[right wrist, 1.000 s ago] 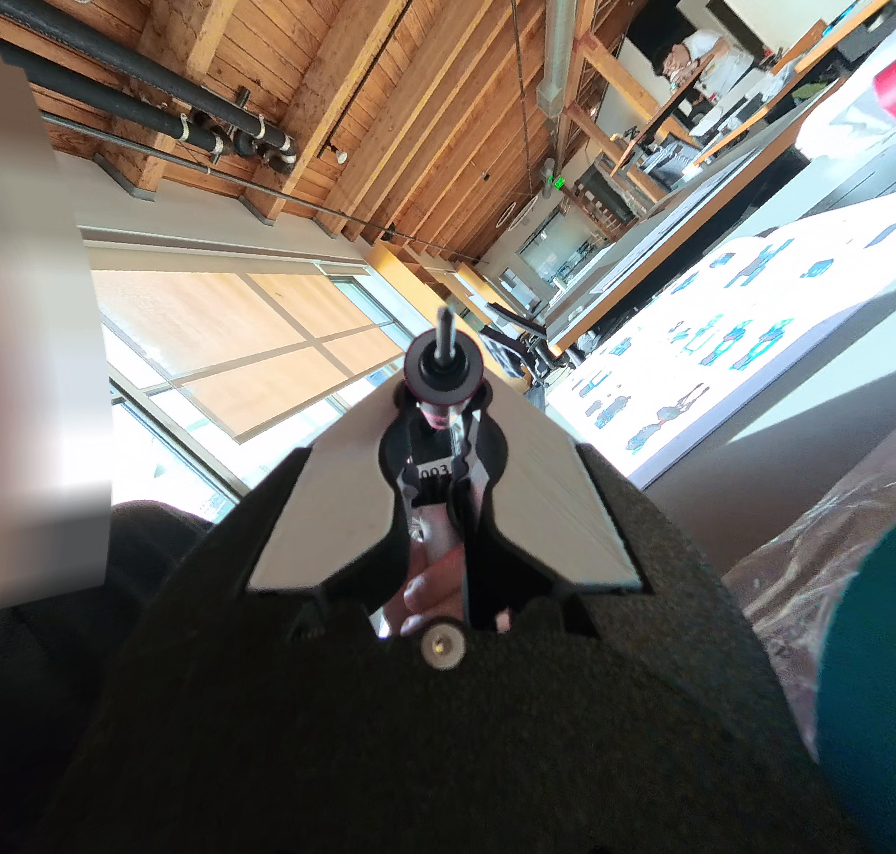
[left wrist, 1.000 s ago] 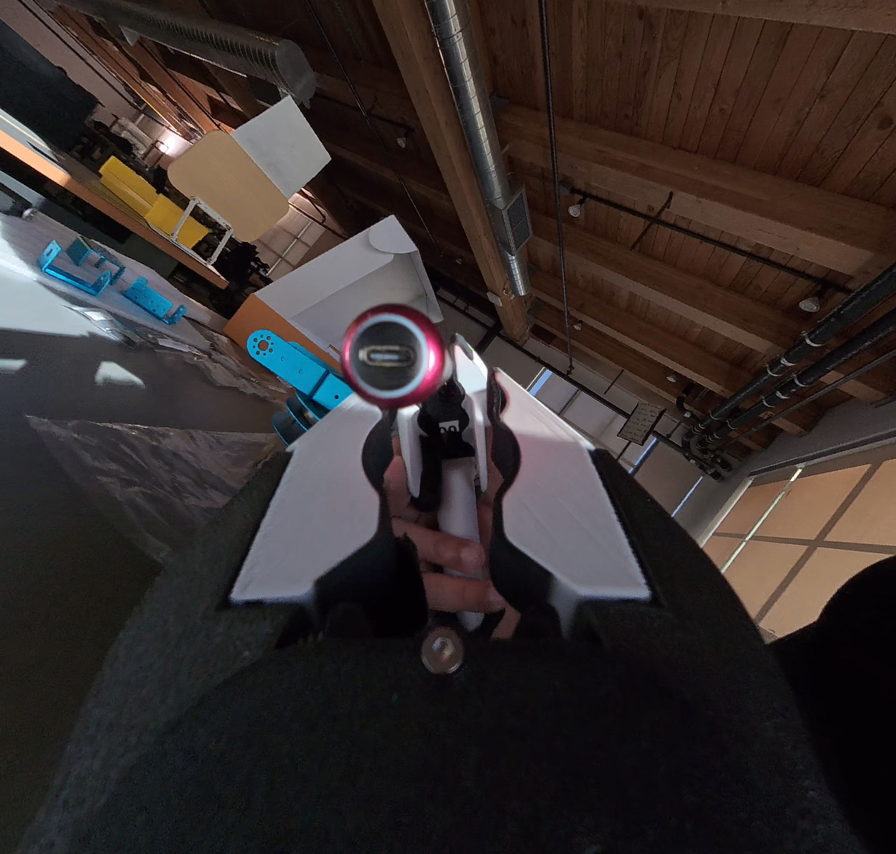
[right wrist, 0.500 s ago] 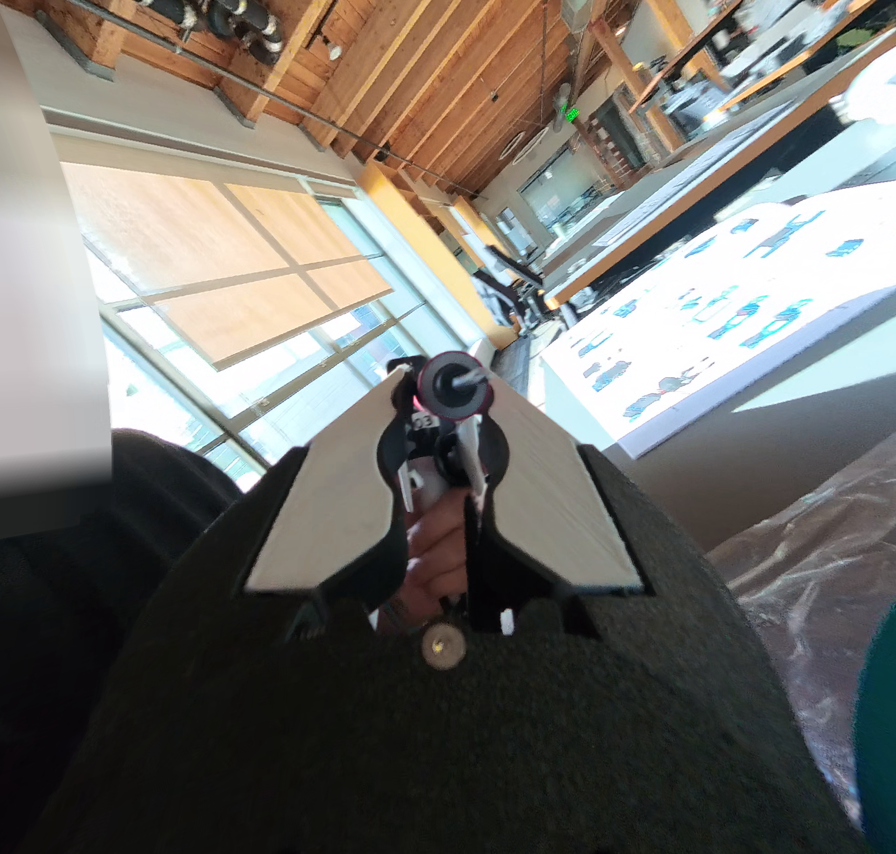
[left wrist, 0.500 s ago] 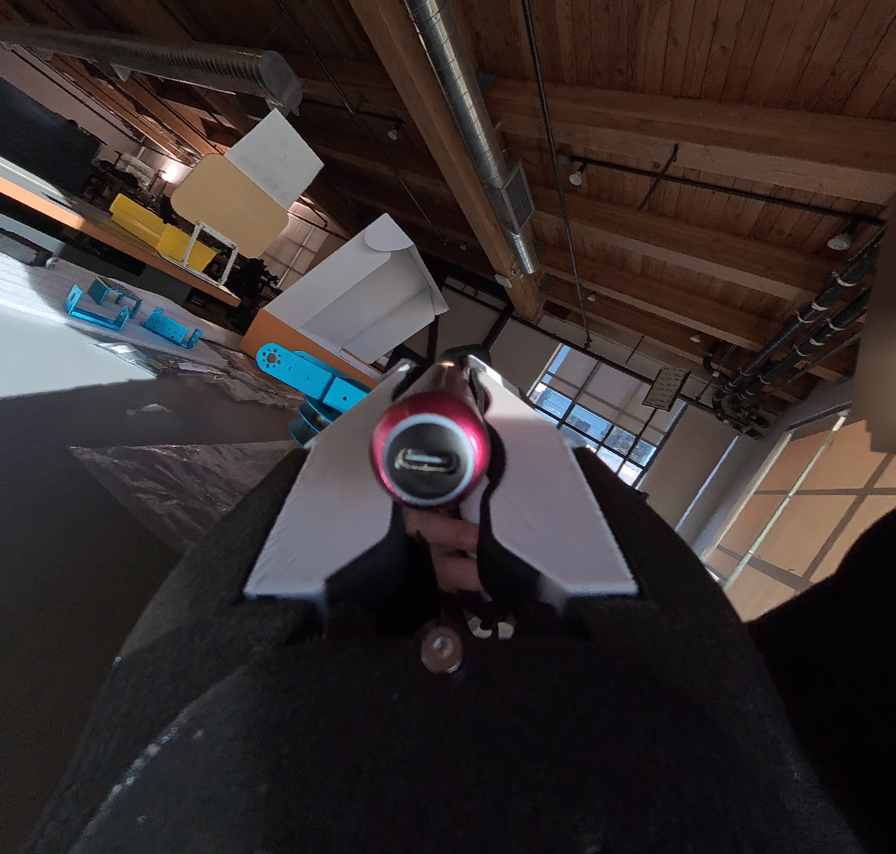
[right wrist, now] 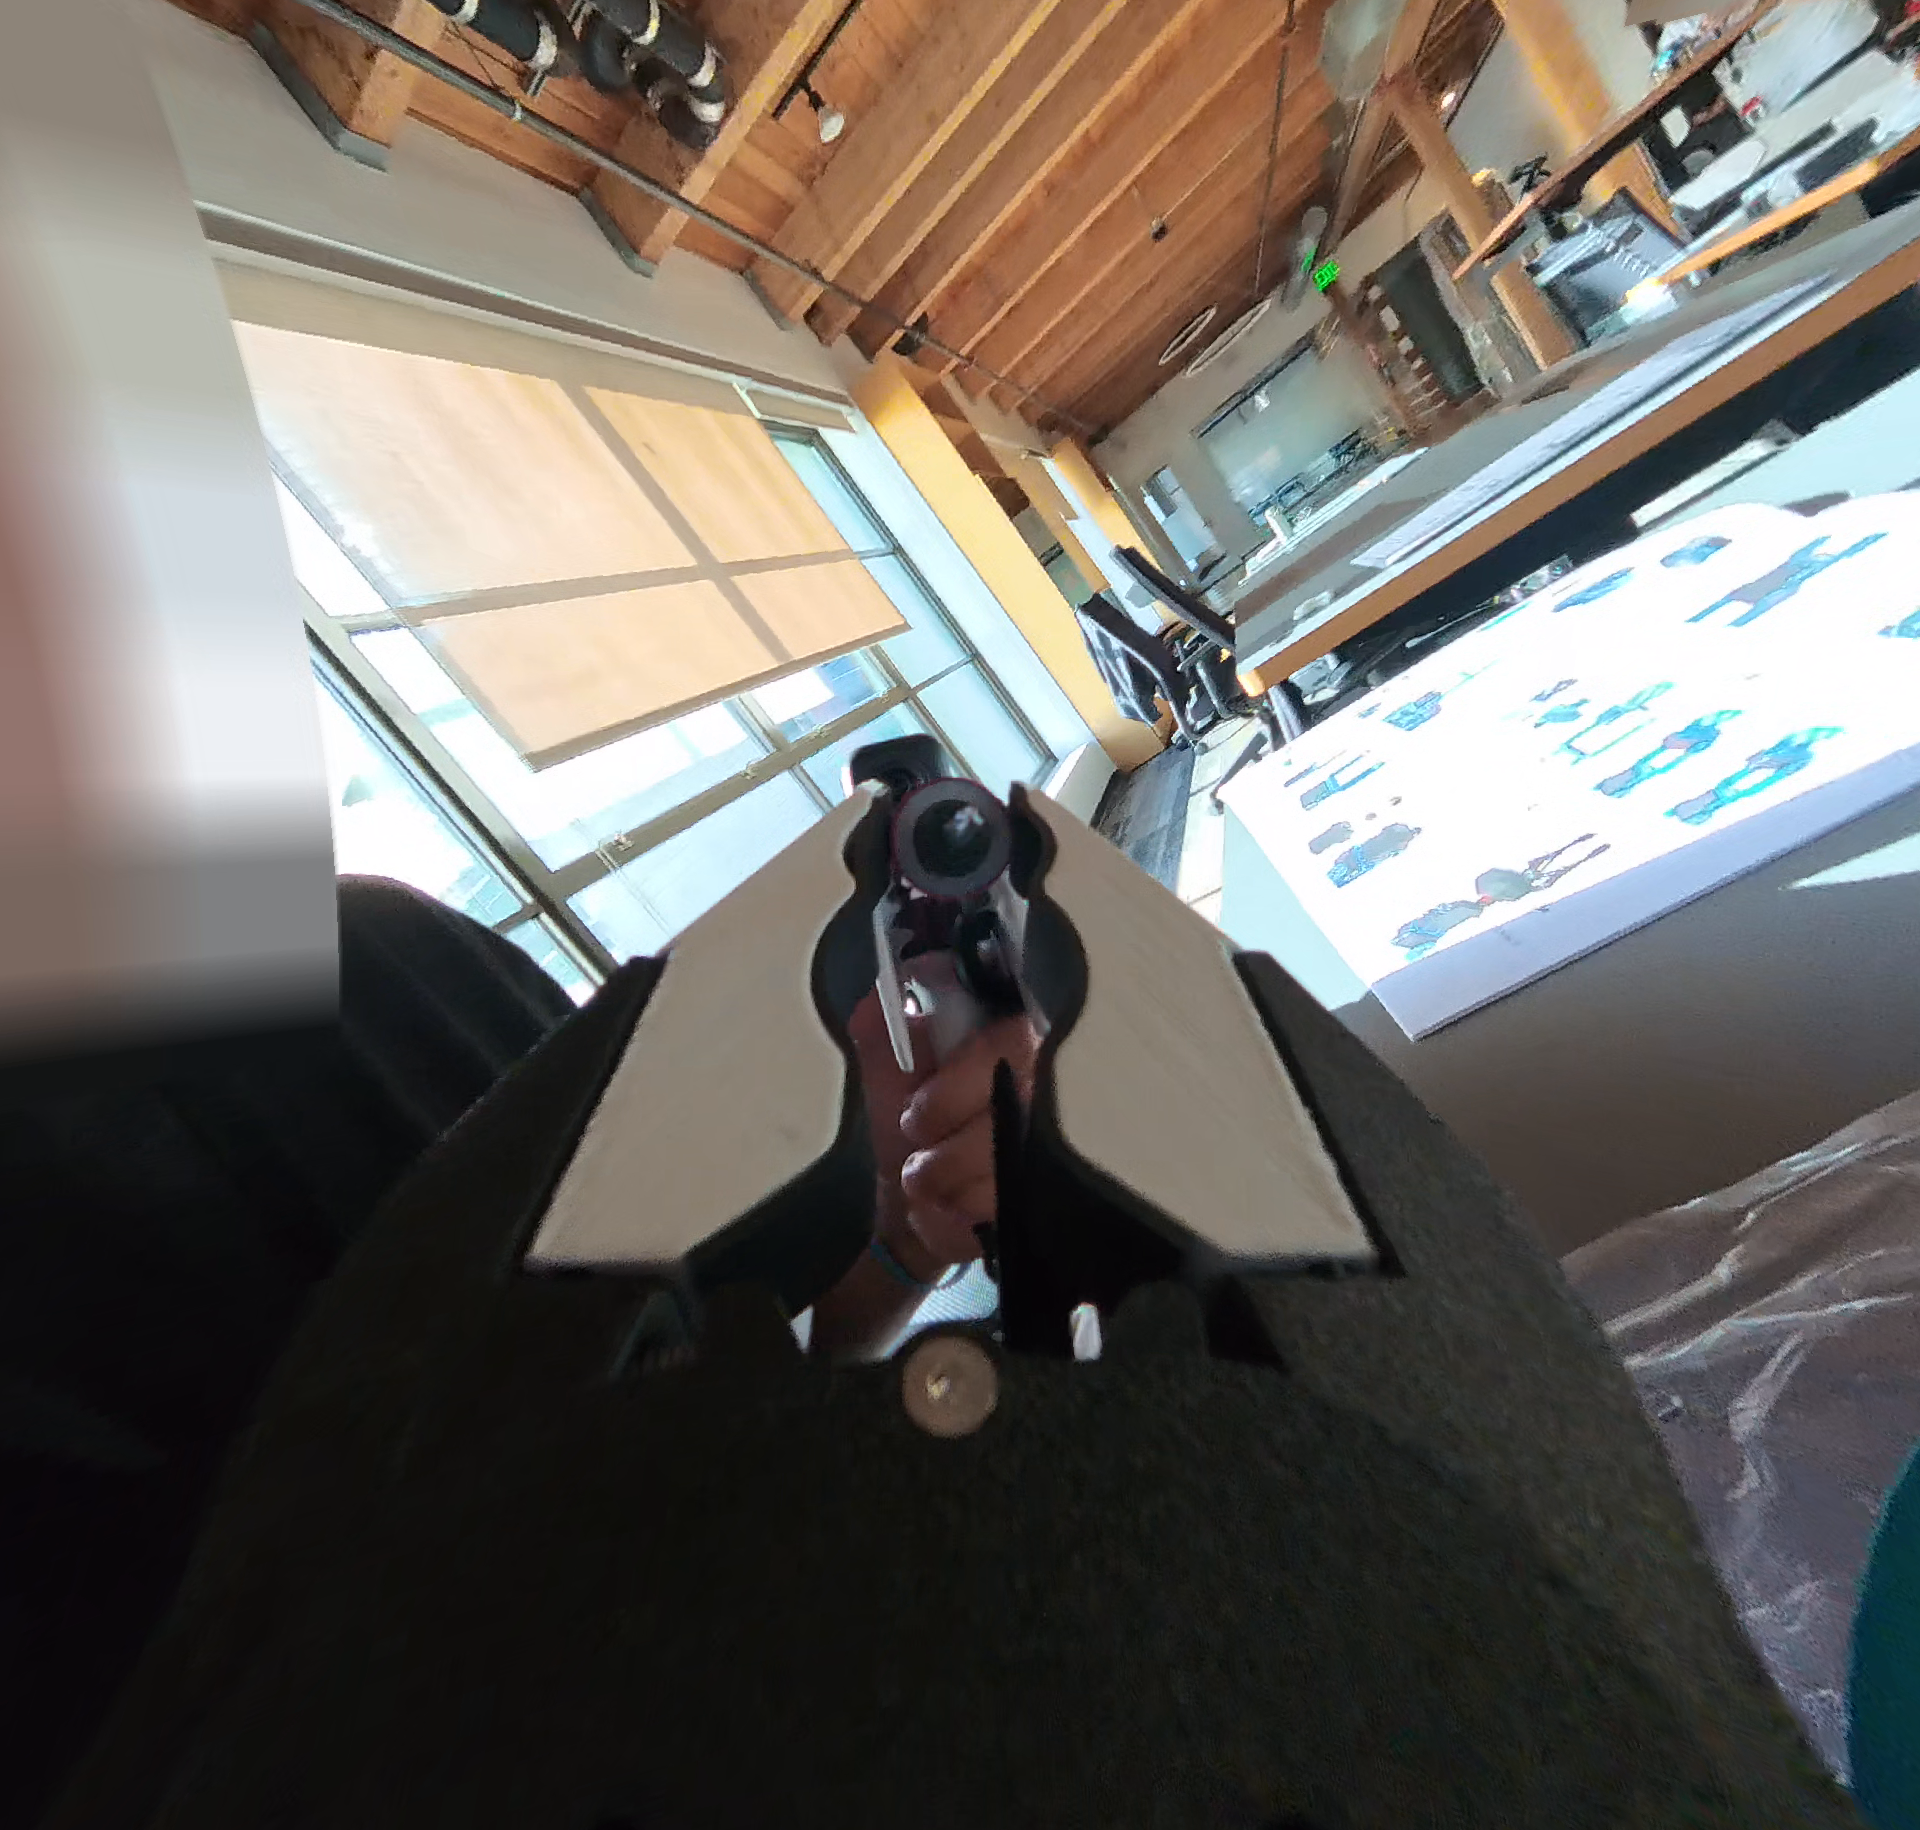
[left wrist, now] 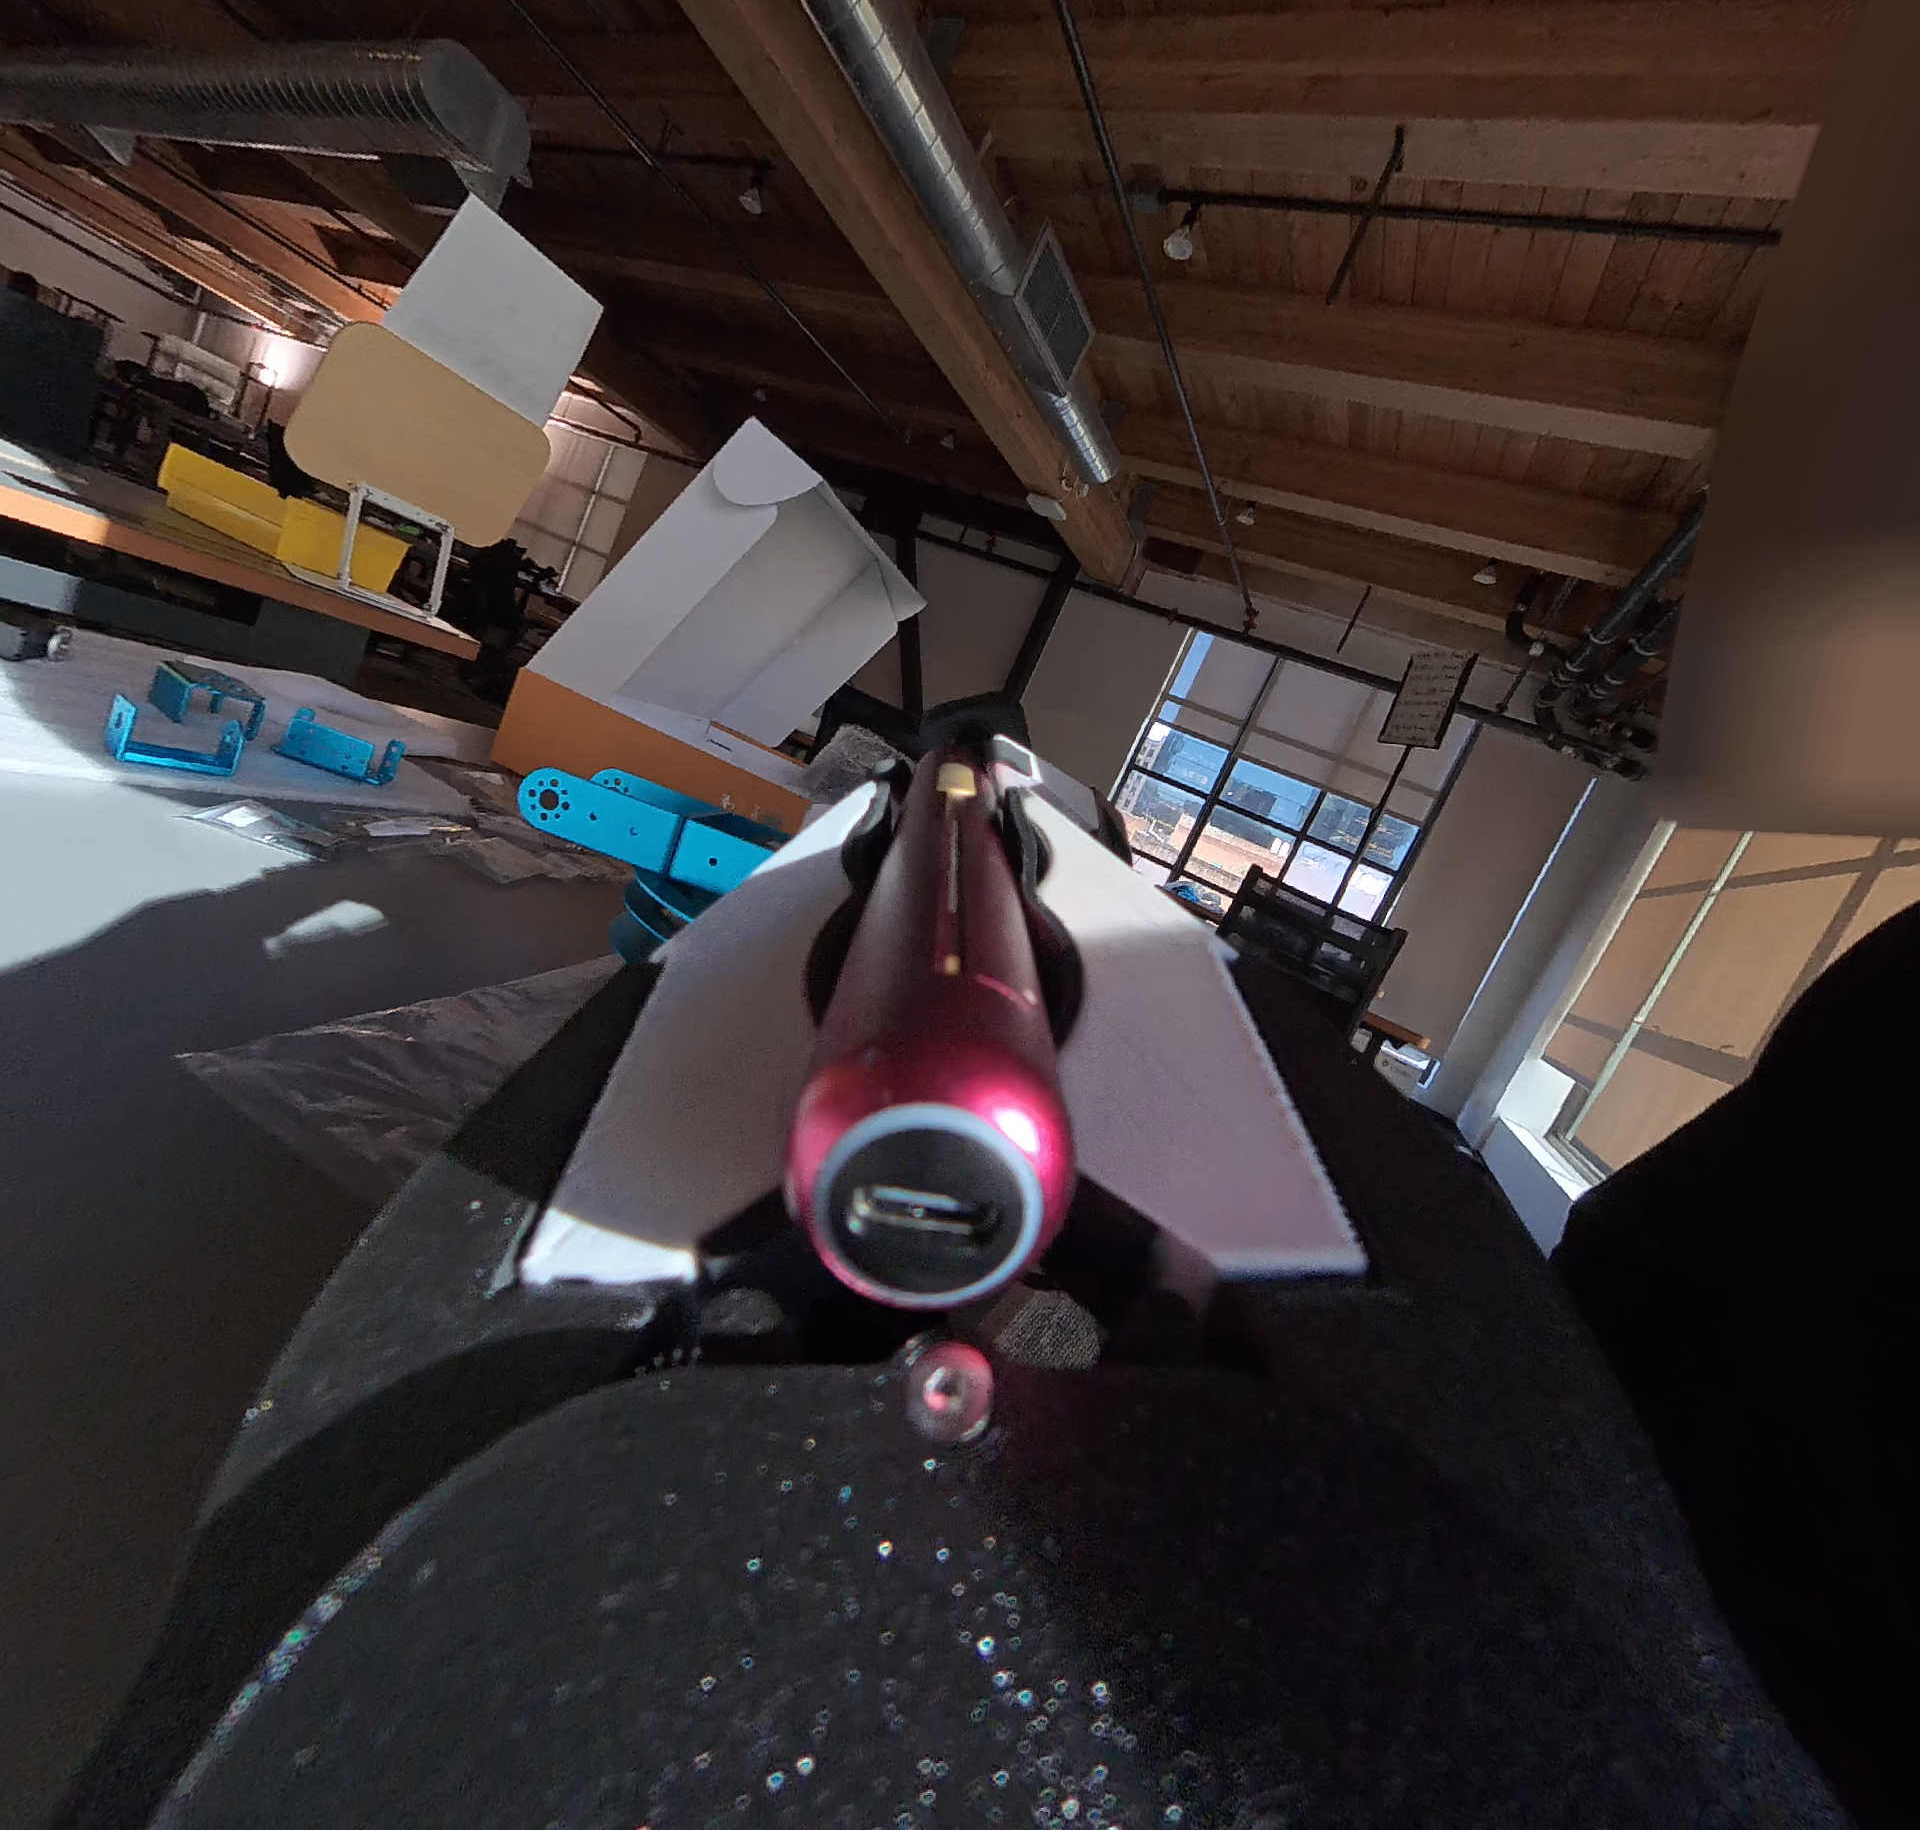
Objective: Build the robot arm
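A slim magenta power screwdriver (left wrist: 940, 1001) with a glossy metal barrel lies lengthwise in the slot of the left gripper (left wrist: 956, 783); its rounded butt end faces that camera, showing a dark cap with a charging port (left wrist: 925, 1214) ringed in white; a thin gold line runs along the barrel. The fingers seem to press its sides. Its black nose (right wrist: 951, 838), with a short bit (right wrist: 961, 822), sits between the tips of the right gripper (right wrist: 951, 804); whether those tips grip it is unclear.

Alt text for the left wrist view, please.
A red cylindrical tool lies lengthwise between the left claw's white fingers, its port end toward the camera. Behind are blue metal brackets, an open white box and a wooden ceiling.
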